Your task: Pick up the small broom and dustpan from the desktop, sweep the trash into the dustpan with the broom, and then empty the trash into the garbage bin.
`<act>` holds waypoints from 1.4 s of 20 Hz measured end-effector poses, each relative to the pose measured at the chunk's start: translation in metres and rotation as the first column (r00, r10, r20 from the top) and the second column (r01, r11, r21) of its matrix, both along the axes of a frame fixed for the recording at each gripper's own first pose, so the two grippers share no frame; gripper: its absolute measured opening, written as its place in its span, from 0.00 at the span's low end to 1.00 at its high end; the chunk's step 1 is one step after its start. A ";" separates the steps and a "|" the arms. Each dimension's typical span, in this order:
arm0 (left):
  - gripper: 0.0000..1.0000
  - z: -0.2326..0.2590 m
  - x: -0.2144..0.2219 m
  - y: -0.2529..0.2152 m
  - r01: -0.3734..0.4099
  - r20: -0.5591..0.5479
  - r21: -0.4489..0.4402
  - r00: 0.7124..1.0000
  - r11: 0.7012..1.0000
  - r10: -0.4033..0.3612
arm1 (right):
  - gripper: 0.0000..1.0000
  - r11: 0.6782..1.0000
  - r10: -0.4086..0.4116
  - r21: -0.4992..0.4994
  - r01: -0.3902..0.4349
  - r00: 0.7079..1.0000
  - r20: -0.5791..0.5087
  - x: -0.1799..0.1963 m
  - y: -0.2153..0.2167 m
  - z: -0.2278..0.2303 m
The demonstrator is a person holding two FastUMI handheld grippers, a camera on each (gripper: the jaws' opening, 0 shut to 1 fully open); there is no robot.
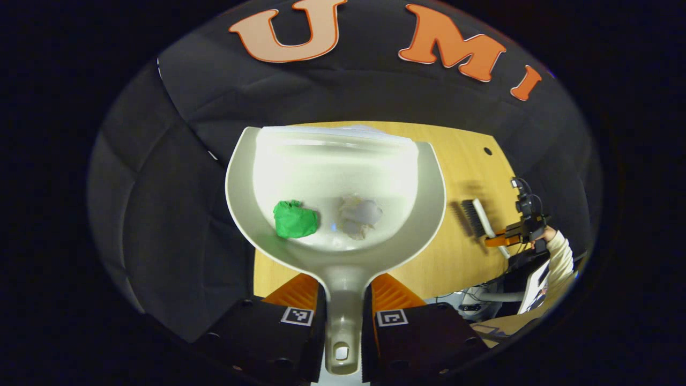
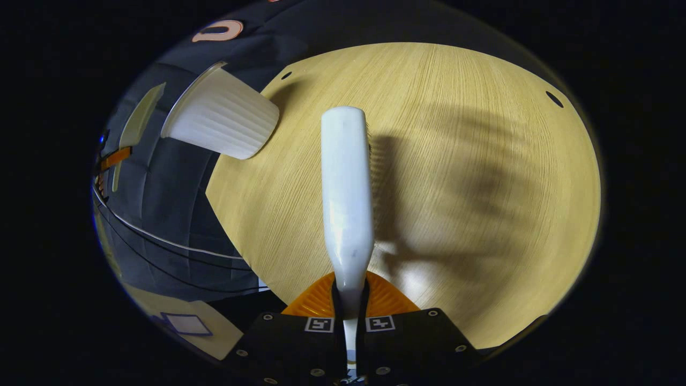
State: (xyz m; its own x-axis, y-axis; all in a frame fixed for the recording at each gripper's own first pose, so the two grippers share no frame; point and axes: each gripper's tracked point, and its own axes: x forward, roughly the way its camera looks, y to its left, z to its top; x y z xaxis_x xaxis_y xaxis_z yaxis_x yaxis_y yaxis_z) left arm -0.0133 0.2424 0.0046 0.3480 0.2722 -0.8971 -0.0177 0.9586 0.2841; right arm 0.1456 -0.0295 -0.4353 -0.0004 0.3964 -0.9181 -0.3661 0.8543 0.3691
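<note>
My left gripper [image 1: 343, 287] is shut on the handle of the white dustpan [image 1: 335, 177], which it holds up over the wooden table [image 1: 466, 161]. In the pan lie a green crumpled wad [image 1: 295, 220] and a pale crumpled wad [image 1: 360, 214]. My right gripper [image 2: 349, 289] is shut on the small white broom [image 2: 345, 182], whose back faces the camera above the table [image 2: 455, 161]. The left gripper view has this broom [image 1: 481, 219] and the right gripper [image 1: 501, 238] at the far right. A white ribbed bin [image 2: 220, 120] stands at the table's left edge, with the dustpan [image 2: 136, 120] edge-on beyond it.
A person's hand and pale sleeve [image 1: 560, 252] hold the far gripper. Thin cables [image 2: 161, 241] run along the dark cloth left of the table. Small holes [image 2: 554, 98] mark the tabletop near its far rim. A broad shadow lies over the wood to the broom's right.
</note>
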 end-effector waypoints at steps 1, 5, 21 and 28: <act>0.29 0.001 0.002 0.014 0.003 -0.015 0.037 1.000 0.999 -0.002 | 0.07 1.000 -0.011 0.002 0.011 1.000 -0.005 -0.001 0.002 0.000; 0.28 0.014 0.011 0.032 0.084 -0.118 0.161 0.991 0.983 -0.065 | 0.07 1.000 -0.030 -0.004 0.030 0.999 -0.016 -0.002 0.008 -0.008; 0.28 0.043 0.028 0.048 0.400 -0.436 0.420 0.876 0.814 -0.205 | 0.07 0.999 -0.045 0.009 0.046 0.999 -0.011 -0.001 0.012 -0.012; 0.28 0.043 0.031 0.046 0.476 -0.476 0.483 0.847 0.735 -0.236 | 0.07 0.999 -0.049 0.001 0.049 0.999 -0.005 -0.002 0.012 -0.012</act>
